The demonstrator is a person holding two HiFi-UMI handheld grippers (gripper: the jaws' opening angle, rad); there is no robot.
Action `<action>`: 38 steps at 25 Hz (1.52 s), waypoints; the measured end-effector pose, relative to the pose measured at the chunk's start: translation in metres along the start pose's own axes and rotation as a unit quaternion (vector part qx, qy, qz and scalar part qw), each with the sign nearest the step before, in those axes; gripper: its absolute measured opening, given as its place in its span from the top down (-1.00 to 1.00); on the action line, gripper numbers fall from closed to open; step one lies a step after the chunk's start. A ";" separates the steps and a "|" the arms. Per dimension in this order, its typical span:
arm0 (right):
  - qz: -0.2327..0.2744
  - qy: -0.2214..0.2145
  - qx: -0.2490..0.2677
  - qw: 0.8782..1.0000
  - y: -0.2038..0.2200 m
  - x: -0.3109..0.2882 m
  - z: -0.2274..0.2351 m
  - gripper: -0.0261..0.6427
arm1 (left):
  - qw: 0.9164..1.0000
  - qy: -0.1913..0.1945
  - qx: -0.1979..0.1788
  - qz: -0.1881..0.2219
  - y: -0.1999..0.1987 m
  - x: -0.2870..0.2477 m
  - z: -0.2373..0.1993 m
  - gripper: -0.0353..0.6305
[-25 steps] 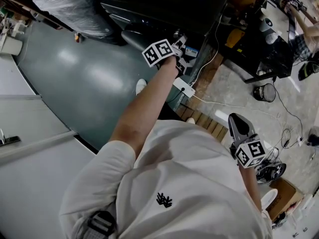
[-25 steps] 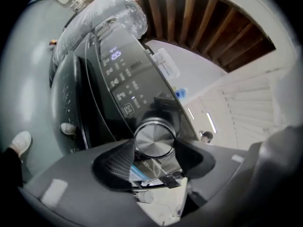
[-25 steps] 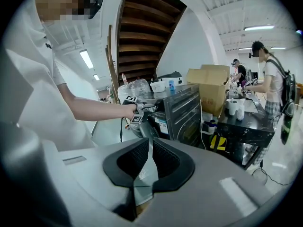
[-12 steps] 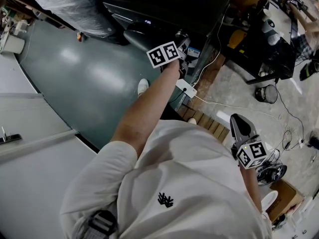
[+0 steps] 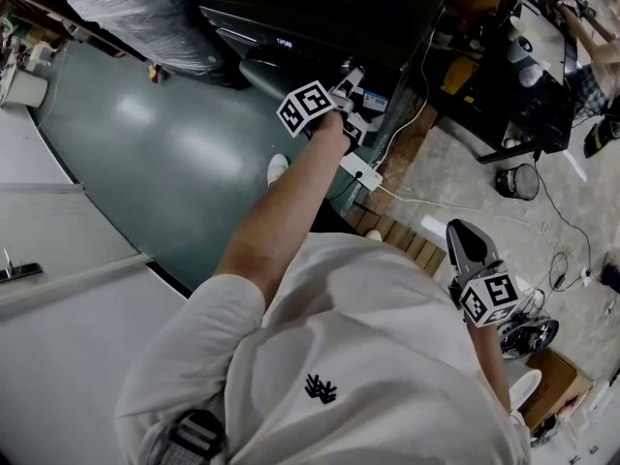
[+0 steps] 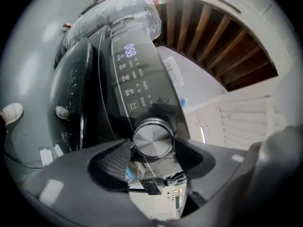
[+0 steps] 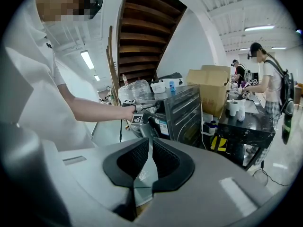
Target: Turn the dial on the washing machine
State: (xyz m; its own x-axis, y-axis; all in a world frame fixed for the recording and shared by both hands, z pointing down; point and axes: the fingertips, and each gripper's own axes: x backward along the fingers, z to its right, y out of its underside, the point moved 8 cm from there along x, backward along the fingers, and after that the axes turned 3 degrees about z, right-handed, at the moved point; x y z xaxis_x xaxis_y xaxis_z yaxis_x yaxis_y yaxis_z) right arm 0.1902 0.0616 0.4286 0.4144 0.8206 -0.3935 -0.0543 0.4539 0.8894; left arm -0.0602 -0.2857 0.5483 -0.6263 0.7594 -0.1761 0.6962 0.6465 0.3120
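Observation:
The black washing machine (image 5: 291, 22) stands at the top of the head view, its display (image 6: 129, 50) lit. Its round brushed-metal dial (image 6: 152, 138) sits low on the glossy control panel. My left gripper (image 6: 151, 149) is at the end of an outstretched arm, and its two black pads (image 6: 116, 159) press the dial's sides, so it is shut on the dial. The same gripper (image 5: 351, 93) shows against the machine's front, with its marker cube tilted. My right gripper (image 7: 150, 148) hangs low by the person's right side (image 5: 463, 238), shut with nothing in it.
A white power strip (image 5: 358, 170) and cables lie on the floor below the machine, next to a wooden pallet (image 5: 397, 238). A plastic-wrapped appliance (image 5: 145, 13) stands to the left. To the right are a black table (image 7: 246, 124) with cups, a cardboard box (image 7: 208, 86) and another person (image 7: 271, 86).
The left gripper has rolled at the wrist while on the dial; its marker cube shows a different tilt. The right gripper has stayed in place.

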 end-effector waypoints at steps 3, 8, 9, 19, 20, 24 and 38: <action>-0.001 0.001 0.000 1.000 0.000 0.000 0.000 0.84 | 1.000 0.003 0.029 0.004 0.000 -0.002 -0.002 -0.08; -0.003 0.001 -0.002 1.000 0.000 -0.001 0.000 0.84 | 0.998 0.002 0.063 0.008 -0.002 -0.006 -0.005 -0.08; -0.003 0.001 -0.002 1.000 0.000 -0.001 0.000 0.84 | 0.998 -0.001 0.059 0.006 -0.002 -0.006 -0.006 -0.08; -0.003 -0.005 -0.004 1.000 0.001 -0.004 0.003 0.84 | 0.990 -0.051 -0.130 -0.025 -0.005 -0.005 0.008 -0.07; -0.003 -0.006 -0.004 1.000 0.000 -0.005 0.003 0.84 | 0.988 -0.054 -0.140 -0.025 -0.005 -0.005 0.010 -0.07; -0.002 -0.008 -0.002 1.000 0.000 -0.006 0.004 0.84 | 0.986 -0.058 -0.152 -0.023 -0.005 -0.004 0.010 -0.07; -0.006 -0.018 -0.002 1.000 0.000 -0.012 0.009 0.84 | 0.999 0.000 0.046 0.010 0.010 0.004 0.001 -0.09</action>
State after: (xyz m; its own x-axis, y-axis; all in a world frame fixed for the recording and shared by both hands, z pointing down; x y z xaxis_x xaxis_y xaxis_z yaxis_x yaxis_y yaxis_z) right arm 0.1929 0.0489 0.4356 0.4481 0.8016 -0.3958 -0.0530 0.4657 0.8833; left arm -0.0552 -0.2762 0.5496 -0.6113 0.7728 -0.1706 0.7381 0.6345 0.2293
